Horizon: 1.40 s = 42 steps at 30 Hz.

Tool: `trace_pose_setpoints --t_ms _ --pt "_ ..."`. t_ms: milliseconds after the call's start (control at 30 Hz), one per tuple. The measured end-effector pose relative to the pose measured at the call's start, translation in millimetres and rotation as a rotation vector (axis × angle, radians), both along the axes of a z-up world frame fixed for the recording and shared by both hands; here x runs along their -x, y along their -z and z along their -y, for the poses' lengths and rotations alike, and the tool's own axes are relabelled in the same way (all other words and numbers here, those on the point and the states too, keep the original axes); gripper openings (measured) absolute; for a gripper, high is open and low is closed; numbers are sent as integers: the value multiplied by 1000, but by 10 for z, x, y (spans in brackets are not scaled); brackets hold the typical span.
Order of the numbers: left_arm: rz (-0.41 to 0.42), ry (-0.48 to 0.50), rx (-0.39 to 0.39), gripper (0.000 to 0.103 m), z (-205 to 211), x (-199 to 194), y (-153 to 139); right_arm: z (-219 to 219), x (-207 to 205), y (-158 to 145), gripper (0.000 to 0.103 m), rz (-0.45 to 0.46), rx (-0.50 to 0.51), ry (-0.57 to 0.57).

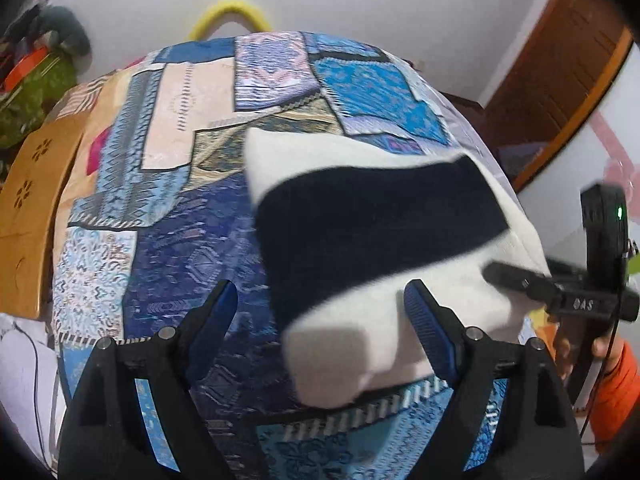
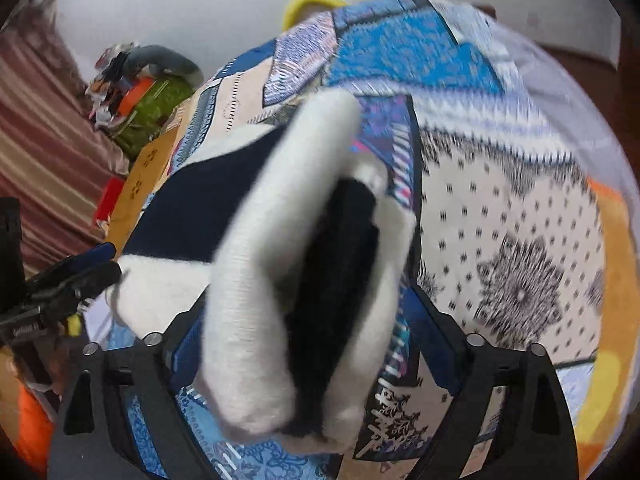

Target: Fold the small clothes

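Left wrist view. The left gripper (image 1: 320, 300) is standing with its two blue-padded fingers (image 1: 218, 316) spread wide, holding nothing. A small white knitted garment with a broad dark navy band (image 1: 372, 224) is lying on the patchwork bedspread of blue, cream and purple printed panels (image 1: 168, 216); its near white corner is sitting between the spread fingers, apart from the left one and just beside the right one. At the right edge, the black right gripper (image 1: 504, 274) is reaching onto the garment's right side; whether it is pinching cloth cannot be told here. A hand in an orange sleeve (image 1: 612, 384) is showing below it. A light wooden board with cut-out flower holes (image 1: 32, 200) is lying left of the bedspread, and a yellow loop (image 1: 230, 12) is showing against the white wall at the far edge.

Right wrist view. The right gripper (image 2: 304, 320) is holding a raised, folded portion of the garment (image 2: 256, 280), which is filling the space between its fingers; the fingertips are hidden by cloth, so contact cannot be confirmed. The rest of the garment is trailing left and far across the bedspread (image 2: 512, 240). The left gripper (image 2: 92, 264) is showing at the left edge, just beside the garment's white end.
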<state>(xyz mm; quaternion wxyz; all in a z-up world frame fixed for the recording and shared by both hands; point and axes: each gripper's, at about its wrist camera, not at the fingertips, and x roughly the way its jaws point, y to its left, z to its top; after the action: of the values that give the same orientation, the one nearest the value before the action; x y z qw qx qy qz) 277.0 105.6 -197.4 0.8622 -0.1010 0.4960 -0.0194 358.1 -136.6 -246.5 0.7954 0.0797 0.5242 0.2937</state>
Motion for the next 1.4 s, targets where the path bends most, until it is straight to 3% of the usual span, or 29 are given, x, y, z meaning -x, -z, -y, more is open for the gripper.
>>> trace_pose_setpoints --t_ms 233,367,500,567,700,833,933,1200,1400 --pt "-34 -12 43 88 -195 -128 169 34 -53 192 99 -85 -65 10" --pt "-96 -14 203 93 -274 -270 396 42 -90 298 100 -157 -126 9" --pt "-167 11 367 93 -240 -444 627 5 -81 279 100 -147 -136 -19" --pt "-199 17 425 96 -219 -517 714 -17 -88 284 97 -156 -148 -28" --pt "-218 5 503 94 -220 -573 774 -20 -88 247 77 -162 -178 -42" --pt "-174 24 487 79 -194 -515 624 -34 -70 140 55 -138 -184 -53" --pt "-140 39 474 71 -221 -443 443 -61 -45 35 47 -118 -181 -59" --pt "-29 18 456 70 -570 -137 -26 -361 121 -357 45 -26 -216 -133" --pt "-113 -31 456 70 -807 74 287 -625 173 -127 45 -71 -179 -168"
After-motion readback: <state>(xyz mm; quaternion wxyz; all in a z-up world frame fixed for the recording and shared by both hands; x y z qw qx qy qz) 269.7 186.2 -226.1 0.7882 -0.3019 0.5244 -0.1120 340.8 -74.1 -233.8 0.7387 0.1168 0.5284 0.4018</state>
